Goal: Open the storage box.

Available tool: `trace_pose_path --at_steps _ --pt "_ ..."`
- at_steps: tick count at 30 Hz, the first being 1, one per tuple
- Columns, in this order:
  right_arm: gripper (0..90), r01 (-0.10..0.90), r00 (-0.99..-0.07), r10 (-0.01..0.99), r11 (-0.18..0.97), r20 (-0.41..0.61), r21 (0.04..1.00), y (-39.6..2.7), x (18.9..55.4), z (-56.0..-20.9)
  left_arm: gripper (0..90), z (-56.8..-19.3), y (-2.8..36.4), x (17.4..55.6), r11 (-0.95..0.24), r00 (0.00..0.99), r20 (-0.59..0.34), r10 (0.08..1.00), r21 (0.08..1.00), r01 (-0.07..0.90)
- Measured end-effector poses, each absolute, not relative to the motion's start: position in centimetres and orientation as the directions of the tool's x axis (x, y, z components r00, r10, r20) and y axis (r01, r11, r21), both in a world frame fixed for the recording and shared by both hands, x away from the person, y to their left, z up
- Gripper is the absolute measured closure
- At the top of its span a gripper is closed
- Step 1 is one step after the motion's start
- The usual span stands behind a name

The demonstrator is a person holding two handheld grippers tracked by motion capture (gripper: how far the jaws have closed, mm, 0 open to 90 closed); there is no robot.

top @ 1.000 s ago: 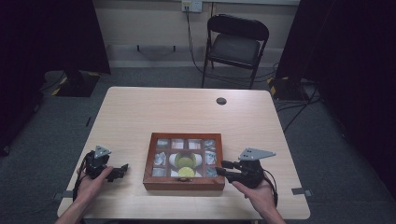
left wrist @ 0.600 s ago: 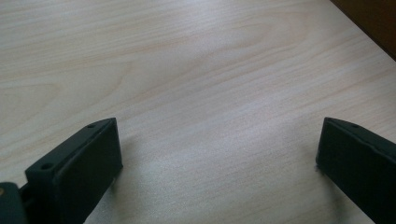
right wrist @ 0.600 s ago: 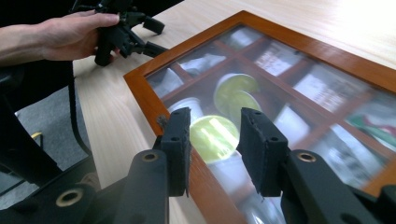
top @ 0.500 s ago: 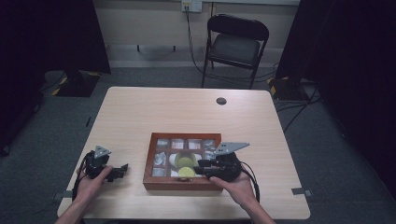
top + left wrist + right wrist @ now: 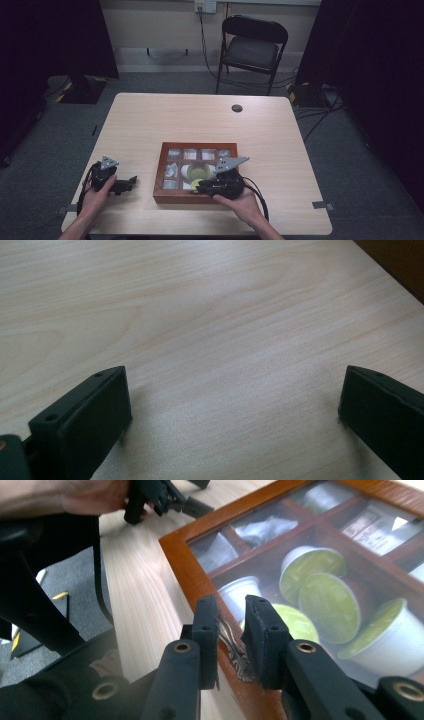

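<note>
A wooden box with a glass lid lies on the table near its front edge. Through the glass I see green-lidded pods and white packets in compartments. My right gripper lies over the box's front rim. Its jaws have just been closing, and a small ornate metal clasp on that rim now sits pinched between the pads of the right gripper. My left gripper rests on the table left of the box. In its own view the left gripper stands open, with bare wood between the jaws.
A small black disc sits on the far side of the table. A dark folding chair stands beyond the table's far edge. A cable trails from the right gripper toward the front edge.
The right gripper has moved left from beside the box's right side to its front rim, and its jaws have narrowed around the clasp. The left gripper has stayed put.
</note>
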State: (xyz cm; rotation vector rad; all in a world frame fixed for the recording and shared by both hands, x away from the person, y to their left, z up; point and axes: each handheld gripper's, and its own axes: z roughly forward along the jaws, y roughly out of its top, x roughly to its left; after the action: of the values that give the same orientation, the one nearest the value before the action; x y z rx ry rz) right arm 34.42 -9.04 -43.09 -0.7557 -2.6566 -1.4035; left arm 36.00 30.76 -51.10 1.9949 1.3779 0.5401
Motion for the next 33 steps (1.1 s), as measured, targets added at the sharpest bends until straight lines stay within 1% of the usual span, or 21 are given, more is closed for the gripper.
trace_pose_path --at_steps 7,9,13,17,19,33 --pt "78.0 0.413 -0.895 0.381 0.507 0.233 0.757 -7.9 34.3 -43.7 0.0 -51.1 30.8 36.0 -0.240 0.364 -0.026 0.931 0.707 0.665" --pt "80.0 0.405 -0.897 0.381 0.513 0.222 0.757 -7.8 34.3 -43.8 0.0 -51.1 30.8 36.0 -0.241 0.365 -0.026 0.931 0.707 0.665" --pt "79.7 0.397 -0.901 0.381 0.530 0.209 0.749 -7.5 34.3 -44.1 0.0 -51.1 30.8 36.0 -0.241 0.365 -0.025 0.931 0.707 0.665" --pt "79.8 0.401 -0.901 0.375 0.526 0.219 0.750 -7.6 34.4 -44.3 0.0 -51.1 30.8 36.0 -0.241 0.364 -0.025 0.931 0.707 0.665" --pt "79.8 0.379 -0.908 0.368 0.527 0.198 0.761 -7.5 34.3 -44.5 0.0 -51.1 30.8 36.0 -0.241 0.364 -0.024 0.931 0.707 0.665" --pt "80.5 0.365 -0.914 0.362 0.541 0.182 0.758 -7.4 34.2 -44.4 0.0 -51.1 30.8 36.0 -0.241 0.364 -0.025 0.931 0.707 0.665"
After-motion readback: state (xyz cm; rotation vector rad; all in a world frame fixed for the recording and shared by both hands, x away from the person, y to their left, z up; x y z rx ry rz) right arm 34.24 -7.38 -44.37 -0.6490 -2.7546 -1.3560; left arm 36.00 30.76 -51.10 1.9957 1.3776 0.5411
